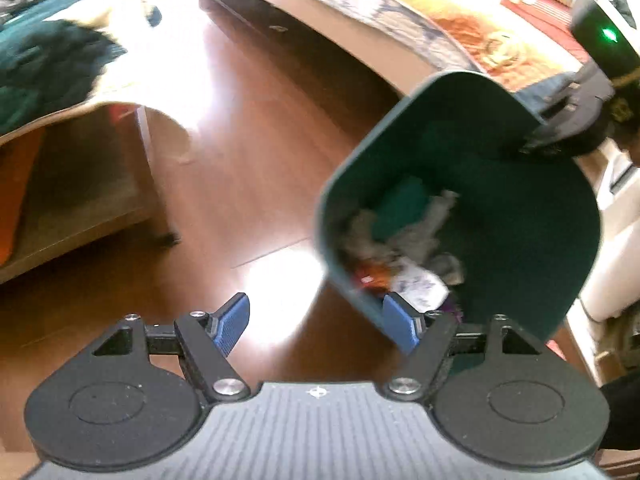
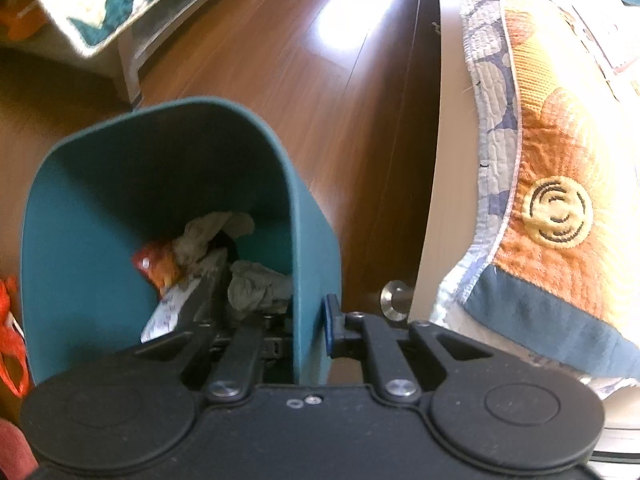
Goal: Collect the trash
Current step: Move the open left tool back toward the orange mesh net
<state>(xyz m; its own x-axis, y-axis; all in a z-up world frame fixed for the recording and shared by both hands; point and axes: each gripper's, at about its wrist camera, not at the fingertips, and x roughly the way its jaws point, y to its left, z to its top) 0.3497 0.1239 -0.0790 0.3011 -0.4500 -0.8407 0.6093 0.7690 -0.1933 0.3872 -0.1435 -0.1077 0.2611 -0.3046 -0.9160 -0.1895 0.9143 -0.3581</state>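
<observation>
1. The left gripper (image 1: 316,322) has its blue ribbed pads spread wide with nothing between them; only bare floor and a glare patch show in the gap.
2. Its right-side pad sits just at the near rim of the bin (image 1: 520,208), so the bin's mouth lies to the right of and just beyond these jaws.
3. The right gripper (image 2: 298,320) is pressed together on the bin's near wall, one finger inside and one blue pad outside; it pinches the thin wall and seems to be holding the bin tilted.
4. The bin (image 2: 100,184) is smooth teal plastic with rounded corners, its long axis running away from the right wrist camera, mouth tipped towards both cameras.
5. The trash (image 2: 224,264) lies at the bin's bottom: crumpled grey-white paper, an orange-red crinkly wrapper (image 2: 158,264), a printed sheet.
6. Beyond is the glossy brown wooden floor (image 1: 248,128); no loose trash is plain on it, though blur hides detail.
7. Farther off, a quilted orange-patterned bedspread (image 2: 560,152) hangs on the right, a green-and-cream cloth (image 1: 48,64) on the left.
8. The free left hand looks the one to fetch the next piece.
</observation>
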